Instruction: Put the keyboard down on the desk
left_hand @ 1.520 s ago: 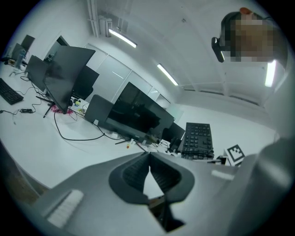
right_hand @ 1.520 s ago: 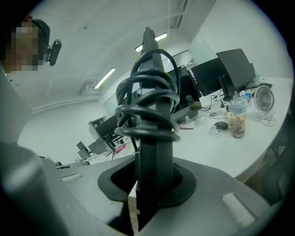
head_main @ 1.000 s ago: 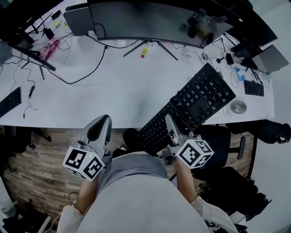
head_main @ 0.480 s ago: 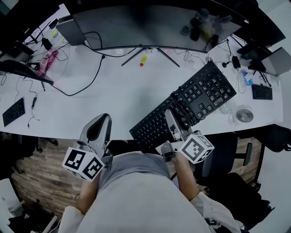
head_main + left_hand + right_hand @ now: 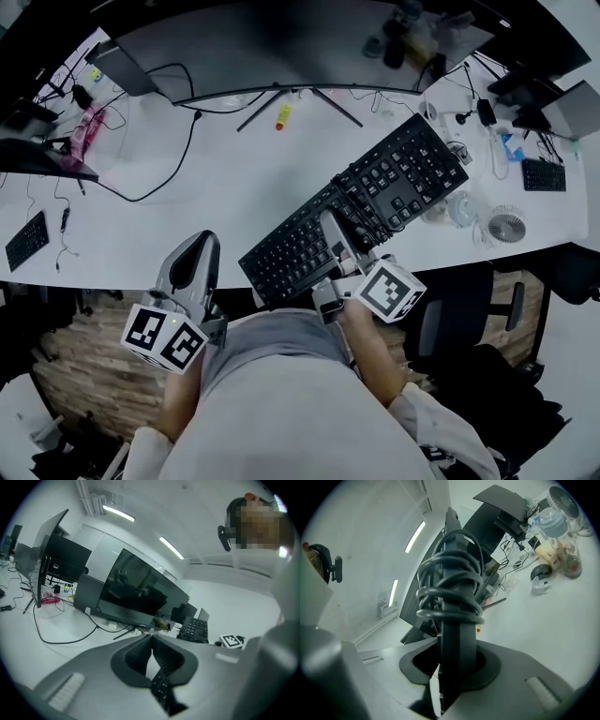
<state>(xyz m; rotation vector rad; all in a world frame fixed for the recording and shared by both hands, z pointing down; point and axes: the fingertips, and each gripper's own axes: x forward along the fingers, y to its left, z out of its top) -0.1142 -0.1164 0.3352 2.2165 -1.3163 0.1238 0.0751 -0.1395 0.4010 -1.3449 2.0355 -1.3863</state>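
Observation:
A long black keyboard (image 5: 361, 216) lies slantwise over the white desk (image 5: 187, 216), its near left corner past the front edge. My right gripper (image 5: 332, 230) is shut on its near long edge about midway. In the right gripper view the keyboard (image 5: 457, 634) stands edge-on between the jaws of the right gripper (image 5: 452, 660), with its black cable (image 5: 450, 590) coiled round it. Whether the keyboard touches the desk I cannot tell. My left gripper (image 5: 199, 251) hangs at the desk's front edge, left of the keyboard. The left gripper (image 5: 151, 641) is shut on nothing.
A wide curved monitor (image 5: 281, 37) on a tripod foot stands at the back, with a small yellow thing (image 5: 281, 115) under it. Black cables (image 5: 159, 178) trail at the left. A small fan (image 5: 507, 225) and a clear jar (image 5: 459, 208) sit right of the keyboard. Another keyboard (image 5: 23, 241) lies far left.
My right gripper has carried the keyboard to the left and further in over the desk. The left gripper has barely moved.

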